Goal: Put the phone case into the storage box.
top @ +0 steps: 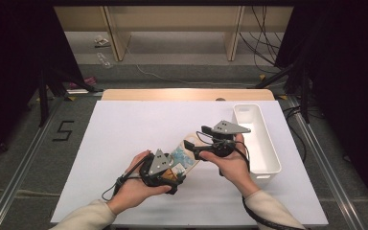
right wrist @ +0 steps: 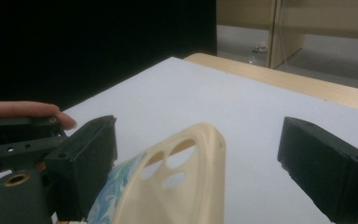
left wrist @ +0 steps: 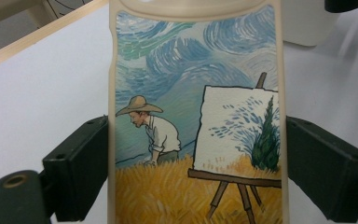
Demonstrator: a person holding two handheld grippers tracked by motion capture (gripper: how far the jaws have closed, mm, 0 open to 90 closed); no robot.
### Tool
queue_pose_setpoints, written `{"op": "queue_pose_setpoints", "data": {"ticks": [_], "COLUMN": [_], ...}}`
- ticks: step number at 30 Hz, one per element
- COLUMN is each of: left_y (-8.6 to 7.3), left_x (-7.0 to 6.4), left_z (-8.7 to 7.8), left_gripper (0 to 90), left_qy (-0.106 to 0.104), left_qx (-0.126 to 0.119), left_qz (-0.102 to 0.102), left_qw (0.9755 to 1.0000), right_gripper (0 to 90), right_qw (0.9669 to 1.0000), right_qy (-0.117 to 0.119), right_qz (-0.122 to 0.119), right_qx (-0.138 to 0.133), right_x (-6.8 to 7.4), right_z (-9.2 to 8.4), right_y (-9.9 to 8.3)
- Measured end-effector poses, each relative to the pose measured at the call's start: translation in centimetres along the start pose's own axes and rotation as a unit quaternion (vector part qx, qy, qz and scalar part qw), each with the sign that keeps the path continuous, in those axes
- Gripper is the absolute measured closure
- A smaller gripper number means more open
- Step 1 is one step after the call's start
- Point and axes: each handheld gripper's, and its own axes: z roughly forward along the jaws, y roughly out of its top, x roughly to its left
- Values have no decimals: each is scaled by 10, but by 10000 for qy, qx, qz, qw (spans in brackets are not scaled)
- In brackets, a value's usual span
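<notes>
The phone case (top: 184, 154) is held above the white table (top: 124, 134), between the two grippers, with its painted side up and its camera cut-out end pointing toward the right gripper. At the left, the left gripper (top: 165, 172) grips the lower end of the case. In the left gripper view its two black jaws press on both long edges of the case (left wrist: 196, 116), so they stand wide but closed on it. To the right, the right gripper (top: 199, 149) is at the camera end. In the right gripper view the case (right wrist: 186, 186) lies between the jaws, apart from the right one; the jaws are open. The white bin (top: 263, 143) stands at the right side of the table.
</notes>
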Motion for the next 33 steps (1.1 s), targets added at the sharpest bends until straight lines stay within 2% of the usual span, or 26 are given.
{"op": "queue_pose_setpoints", "data": {"ticks": [3,5,11,33], "left_y": [0,-1,-2,-3], "left_x": [0,0,0,-1], "left_z": [0,1,2,4], "left_gripper": [116,116,116,117], "left_qy": [1,7,-24,-36], "left_qx": [1,9,24,46], "left_qz": [-1,3,20,56], "left_qw": [10000,10000,10000,10000], "right_gripper": [144,149,179,567], "right_qw": [9999,9998,9996,9974], "right_qy": [-79,-32,23,258], "right_qz": [62,140,152,563], "right_qx": [131,153,233,364], "right_x": [0,-1,-1,-5], "right_z": [4,6,9,17], "right_y": [0,-1,-1,-4]}}
